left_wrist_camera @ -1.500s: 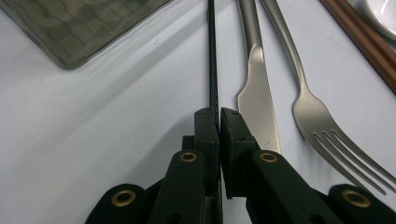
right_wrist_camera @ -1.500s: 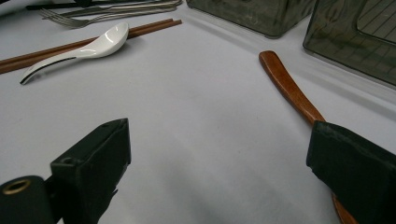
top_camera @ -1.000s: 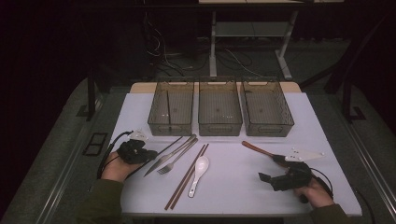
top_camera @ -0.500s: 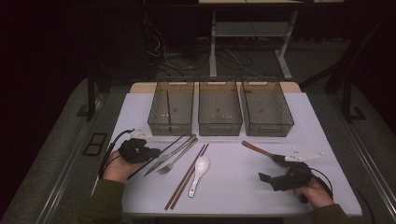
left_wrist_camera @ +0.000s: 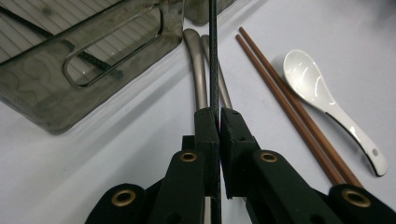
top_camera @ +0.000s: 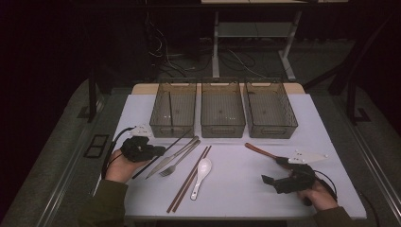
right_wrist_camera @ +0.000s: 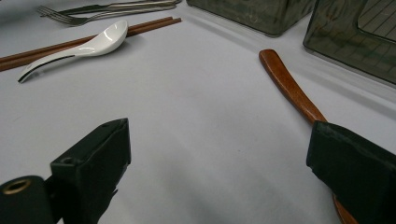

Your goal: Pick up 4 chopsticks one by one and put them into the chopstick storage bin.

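Note:
My left gripper (top_camera: 158, 151) sits at the table's left, shut on a thin black chopstick (top_camera: 177, 142) that slants up toward the left bin (top_camera: 172, 111). In the left gripper view the jaws (left_wrist_camera: 218, 122) pinch that chopstick (left_wrist_camera: 213, 51) above a knife and a fork (left_wrist_camera: 198, 70). My right gripper (top_camera: 275, 171) rests at the right, open, with nothing between its jaws (right_wrist_camera: 219, 140). A brown wooden spoon (top_camera: 259, 150) lies just beyond it, and its handle (right_wrist_camera: 286, 83) runs under the right jaw.
Three smoky plastic bins (top_camera: 222, 111) stand in a row at the back. A pair of brown chopsticks (top_camera: 188, 179) and a white ceramic spoon (top_camera: 201, 176) lie mid-table, next to the knife and fork (top_camera: 174, 158). Bare white tabletop (top_camera: 236, 189) lies between the hands.
The left gripper has edged slightly toward the bins with the black chopstick still in its jaws. The right gripper has stayed where it was.

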Demonstrator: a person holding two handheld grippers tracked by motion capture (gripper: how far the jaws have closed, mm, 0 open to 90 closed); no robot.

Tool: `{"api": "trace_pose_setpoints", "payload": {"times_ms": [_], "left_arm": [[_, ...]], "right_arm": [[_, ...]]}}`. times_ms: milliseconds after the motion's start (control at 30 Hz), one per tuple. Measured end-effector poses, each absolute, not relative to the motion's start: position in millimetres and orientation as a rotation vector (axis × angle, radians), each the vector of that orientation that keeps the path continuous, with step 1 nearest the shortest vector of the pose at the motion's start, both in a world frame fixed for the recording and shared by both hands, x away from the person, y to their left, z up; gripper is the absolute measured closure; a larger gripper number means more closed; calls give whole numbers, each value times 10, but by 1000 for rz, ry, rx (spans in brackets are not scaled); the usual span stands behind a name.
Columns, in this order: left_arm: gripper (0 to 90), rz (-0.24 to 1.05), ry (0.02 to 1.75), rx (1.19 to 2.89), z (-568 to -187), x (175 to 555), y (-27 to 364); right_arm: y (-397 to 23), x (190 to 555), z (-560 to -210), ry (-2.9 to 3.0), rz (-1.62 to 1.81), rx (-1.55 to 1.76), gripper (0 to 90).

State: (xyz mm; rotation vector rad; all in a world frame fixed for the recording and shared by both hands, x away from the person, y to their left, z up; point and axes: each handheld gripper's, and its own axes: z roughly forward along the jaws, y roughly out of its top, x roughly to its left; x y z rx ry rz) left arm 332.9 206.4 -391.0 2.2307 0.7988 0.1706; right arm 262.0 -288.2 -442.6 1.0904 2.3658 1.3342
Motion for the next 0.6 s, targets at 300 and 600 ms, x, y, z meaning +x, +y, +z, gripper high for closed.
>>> {"api": "trace_pose_setpoints", "payload": {"times_ms": [300, 600], "left_arm": [[854, 170, 787, 2231, -3857, 3371, 2012], [854, 165, 771, 2228, -3768, 3461, 1973]], "right_arm": [[-2822, 2603, -4446, 2371, 1327, 1051, 62], [-2816, 2609, -4452, 2368, 1341, 1050, 62]]}}
